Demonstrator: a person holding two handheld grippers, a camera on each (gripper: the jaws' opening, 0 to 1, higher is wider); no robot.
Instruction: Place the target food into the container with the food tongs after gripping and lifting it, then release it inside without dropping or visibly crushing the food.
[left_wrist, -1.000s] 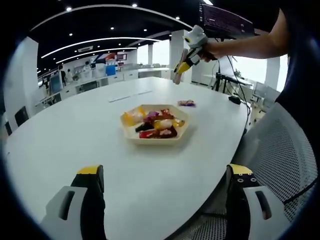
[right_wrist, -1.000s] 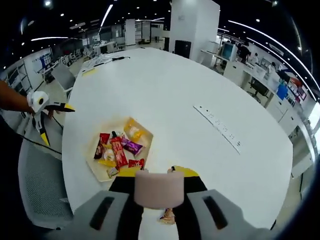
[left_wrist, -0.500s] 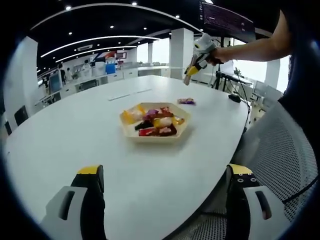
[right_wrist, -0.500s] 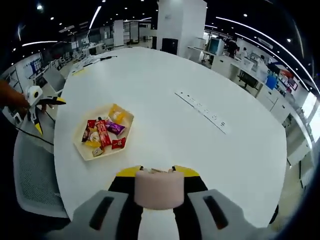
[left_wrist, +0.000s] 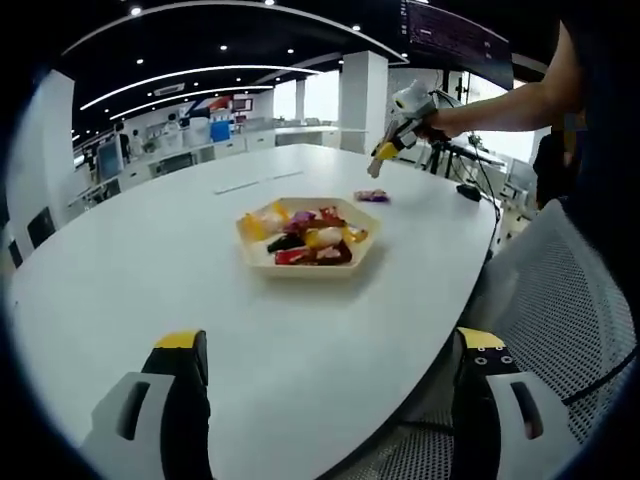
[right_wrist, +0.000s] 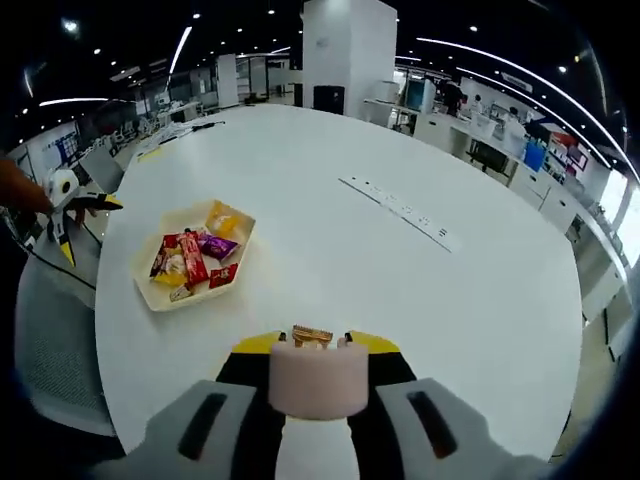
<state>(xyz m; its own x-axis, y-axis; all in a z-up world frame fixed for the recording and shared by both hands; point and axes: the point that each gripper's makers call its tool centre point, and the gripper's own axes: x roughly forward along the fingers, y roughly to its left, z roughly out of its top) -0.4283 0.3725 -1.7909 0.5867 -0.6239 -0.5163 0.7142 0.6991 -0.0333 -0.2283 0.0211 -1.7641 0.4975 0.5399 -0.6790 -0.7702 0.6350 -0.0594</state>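
Observation:
A beige hexagonal tray (left_wrist: 262, 259) (right_wrist: 147, 293) with several wrapped snacks sits on the round white table (left_wrist: 120, 270). One loose wrapped snack (left_wrist: 372, 196) (right_wrist: 312, 335) lies on the table beyond the tray, just ahead of my right gripper (right_wrist: 318, 378). That gripper is shut on the pinkish food tongs (right_wrist: 318, 385), and in the left gripper view my right gripper (left_wrist: 385, 150) hangs above the loose snack on a person's arm. My left gripper (left_wrist: 325, 400) stands open and holds nothing at the table's near edge; in the right gripper view my left gripper (right_wrist: 88, 225) stands beyond the tray.
A flush power strip (right_wrist: 400, 212) (left_wrist: 260, 187) runs across the table's middle. A mesh chair (left_wrist: 570, 330) stands at the right of the left gripper view. Desks and a white column (right_wrist: 340, 60) fill the office behind. Bare table surrounds the tray.
My right gripper has drawn back with the tongs, so the loose snack now lies ahead of its jaws instead of under them. The left gripper has barely moved.

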